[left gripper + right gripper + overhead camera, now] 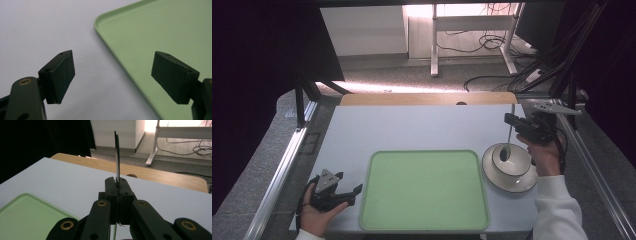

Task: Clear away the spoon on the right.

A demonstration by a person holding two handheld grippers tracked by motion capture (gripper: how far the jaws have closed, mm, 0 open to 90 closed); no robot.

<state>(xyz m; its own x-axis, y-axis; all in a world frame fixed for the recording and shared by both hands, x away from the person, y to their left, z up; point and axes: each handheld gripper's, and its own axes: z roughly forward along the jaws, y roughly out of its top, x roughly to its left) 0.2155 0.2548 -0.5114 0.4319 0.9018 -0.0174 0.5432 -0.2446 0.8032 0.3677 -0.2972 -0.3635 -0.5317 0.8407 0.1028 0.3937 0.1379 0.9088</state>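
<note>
The right gripper [513, 121] pinches the thin metal spoon [510, 135] by its handle, jaws closed; its bowl hangs inside the white round ceramic bowl [510, 167], right of the green plastic tray [424, 190]. The narrow, slick handle could pivot or slip. The left gripper [353, 192] rests wide open, empty.

Taking the tray [424, 190] as the centre of the clock in the high view, the bowl [510, 167] sits on the table [412, 127] at three o'clock, just beside the tray's edge. A spoon [509, 140] stands in the bowl, its handle rising toward twelve, clamped in the right gripper [517, 122], which hangs above the bowl's far rim. The left gripper [349, 192] rests at nine o'clock, its jaws apart astride the tray's near left corner [100, 22]
</note>
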